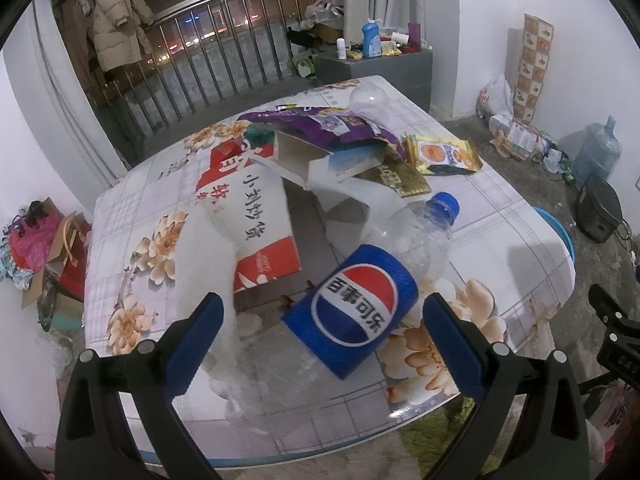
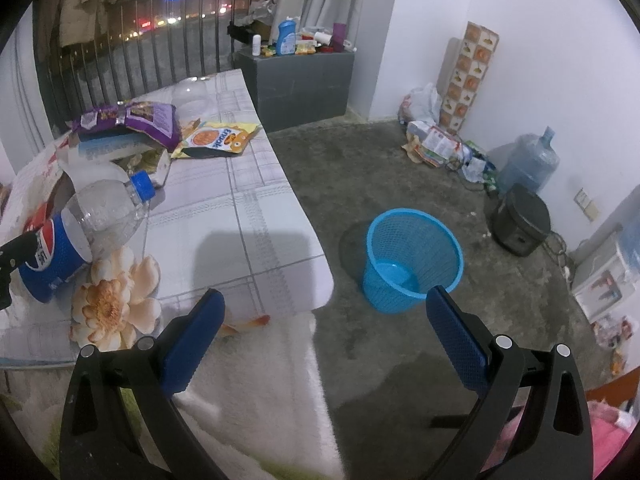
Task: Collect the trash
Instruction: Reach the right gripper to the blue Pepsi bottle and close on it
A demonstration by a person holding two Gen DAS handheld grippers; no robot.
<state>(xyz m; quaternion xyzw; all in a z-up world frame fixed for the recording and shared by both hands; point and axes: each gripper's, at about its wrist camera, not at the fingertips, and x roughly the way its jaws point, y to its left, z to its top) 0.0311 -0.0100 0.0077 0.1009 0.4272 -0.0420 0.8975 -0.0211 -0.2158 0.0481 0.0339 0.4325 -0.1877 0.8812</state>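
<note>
An empty Pepsi bottle [image 1: 360,296] with a blue cap lies on the flowered table [image 1: 500,232], just ahead of my open left gripper [image 1: 322,320]. Behind it lie a red and white bag [image 1: 256,208], white boxes [image 1: 316,160], a purple snack bag [image 1: 320,128] and a yellow snack packet [image 1: 444,156]. My right gripper [image 2: 324,320] hangs open and empty past the table's near corner, above the floor. The blue mesh waste basket [image 2: 412,256] stands on the floor ahead of it. The right wrist view also shows the Pepsi bottle [image 2: 80,236] at the left.
A grey cabinet [image 2: 304,80] with bottles stands at the back by a railing. Bags and papers [image 2: 432,140], a water jug [image 2: 528,160] and a dark round appliance [image 2: 520,220] sit along the right wall. A white fluffy cloth [image 2: 256,380] lies below the table's near edge.
</note>
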